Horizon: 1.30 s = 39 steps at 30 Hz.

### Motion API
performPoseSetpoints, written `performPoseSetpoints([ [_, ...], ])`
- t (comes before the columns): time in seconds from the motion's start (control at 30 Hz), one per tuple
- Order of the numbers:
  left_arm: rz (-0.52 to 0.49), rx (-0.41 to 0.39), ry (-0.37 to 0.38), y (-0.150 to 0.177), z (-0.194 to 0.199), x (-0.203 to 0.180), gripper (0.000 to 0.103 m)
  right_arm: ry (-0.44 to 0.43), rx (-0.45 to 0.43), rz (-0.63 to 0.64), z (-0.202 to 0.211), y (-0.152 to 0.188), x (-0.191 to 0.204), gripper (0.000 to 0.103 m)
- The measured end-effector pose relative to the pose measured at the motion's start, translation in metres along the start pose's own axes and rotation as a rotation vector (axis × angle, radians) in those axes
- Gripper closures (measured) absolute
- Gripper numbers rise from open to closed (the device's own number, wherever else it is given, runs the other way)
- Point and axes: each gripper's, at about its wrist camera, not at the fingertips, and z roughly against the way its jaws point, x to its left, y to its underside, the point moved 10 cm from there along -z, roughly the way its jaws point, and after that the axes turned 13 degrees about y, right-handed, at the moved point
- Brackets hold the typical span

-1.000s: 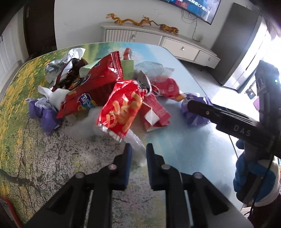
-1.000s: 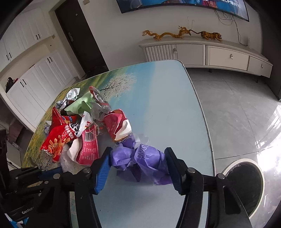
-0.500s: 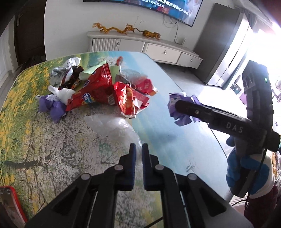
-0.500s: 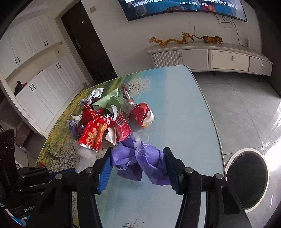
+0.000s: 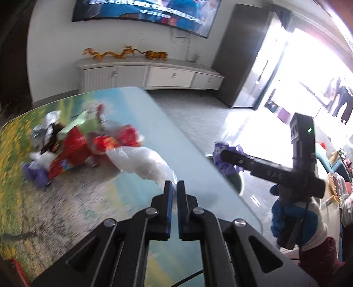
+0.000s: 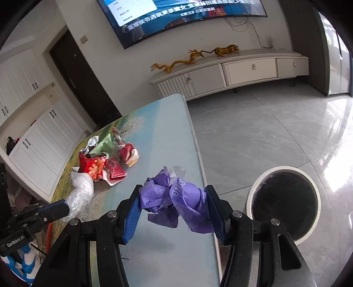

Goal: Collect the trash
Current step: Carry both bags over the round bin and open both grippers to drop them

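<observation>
Two fisheye views along hand-held grippers, above a table (image 6: 167, 136) printed with a landscape of sky, trees and yellow flowers.

Left gripper (image 5: 174, 187): blue-padded jaws pinched tight on the end of a crumpled clear plastic bag (image 5: 143, 161), lifted off the tabletop and trailing back toward the litter. Seen from the right wrist as a translucent bundle (image 6: 80, 194) hanging from the left gripper's blue tip (image 6: 56, 208) at the lower left.

Right gripper (image 6: 174, 205): jaws held partway apart, clamped on either side of a crumpled purple plastic bag (image 6: 176, 198) with pale lettering, filling the gap between the pads. Held just over the table's right edge. Seen from the left wrist as a black bar-shaped tool (image 5: 222, 154) gripped by a hand in a blue and white glove (image 5: 293, 223), purple bag (image 5: 227, 167) at its tip.

Farther back on the table, a heap of remaining trash — red snack bags (image 6: 92, 165), a red and white wrapper (image 6: 130, 154), a pale green paper piece (image 6: 102, 146), silver foil (image 6: 92, 141). In the left view, blurred, another purple scrap (image 5: 35, 176) at the heap's near left.

On the grey tiled floor just right of the table, a round white bin (image 6: 284, 205) with a dark open inside, beside and below the purple bag.

Against the far wall, a long white cabinet (image 6: 231, 72) bearing golden dragon figures (image 6: 176, 63), a large curved television (image 6: 176, 15) above.
</observation>
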Motion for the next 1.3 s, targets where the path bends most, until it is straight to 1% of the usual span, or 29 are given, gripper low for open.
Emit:
performPoseSetpoints([
  [0.13, -0.055, 0.027, 0.089, -0.022, -0.029, -0.039, 0.100, 0.050, -0.005, -0.090, 0.002, 0.000, -0.050, 0.050],
  [0.3, -0.136, 0.074, 0.149, -0.044, -0.076, -0.082, 0.100, 0.111, -0.009, -0.193, -0.004, -0.004, -0.113, 0.049],
  [0.43, -0.182, 0.135, 0.189, -0.058, -0.131, -0.110, 0.100, 0.150, 0.008, -0.256, -0.017, 0.000, -0.154, 0.049],
  [0.53, -0.203, 0.186, 0.215, -0.063, -0.174, -0.125, 0.099, 0.180, 0.029, -0.302, -0.031, 0.005, -0.186, 0.047],
  [0.63, -0.210, 0.233, 0.236, -0.070, -0.218, -0.132, 0.099, 0.194, 0.051, -0.347, -0.044, 0.009, -0.210, 0.044],
  [0.73, -0.204, 0.263, 0.252, -0.074, -0.248, -0.137, 0.097, 0.227, 0.078, -0.381, -0.059, 0.014, -0.233, 0.040],
  [0.8, -0.185, 0.285, 0.277, -0.078, -0.266, -0.140, 0.097, 0.235, 0.091, -0.406, -0.064, 0.017, -0.246, 0.039],
  [0.87, -0.153, 0.306, 0.314, -0.080, -0.282, -0.145, 0.091, 0.257, 0.103, -0.423, -0.068, 0.023, -0.258, 0.038],
  [0.9, -0.136, 0.316, 0.328, -0.082, -0.288, -0.147, 0.079, 0.264, 0.106, -0.430, -0.068, 0.024, -0.263, 0.037],
  [0.93, -0.119, 0.323, 0.338, -0.082, -0.293, -0.147, 0.063, 0.267, 0.108, -0.439, -0.068, 0.026, -0.267, 0.036],
  [1.0, -0.100, 0.322, 0.333, -0.084, -0.303, -0.144, 0.048, 0.274, 0.110, -0.454, -0.068, 0.027, -0.273, 0.033],
  [1.07, -0.076, 0.330, 0.326, -0.085, -0.311, -0.139, 0.048, 0.282, 0.111, -0.455, -0.067, 0.028, -0.274, 0.032],
  [1.13, -0.070, 0.319, 0.318, -0.085, -0.305, -0.135, 0.048, 0.279, 0.111, -0.458, -0.066, 0.023, -0.272, 0.032],
  [1.2, -0.090, 0.294, 0.289, -0.086, -0.294, -0.134, 0.048, 0.272, 0.102, -0.453, -0.062, 0.019, -0.269, 0.032],
  [1.3, -0.098, 0.246, 0.239, -0.087, -0.264, -0.122, 0.048, 0.257, 0.086, -0.444, -0.056, 0.012, -0.260, 0.032],
])
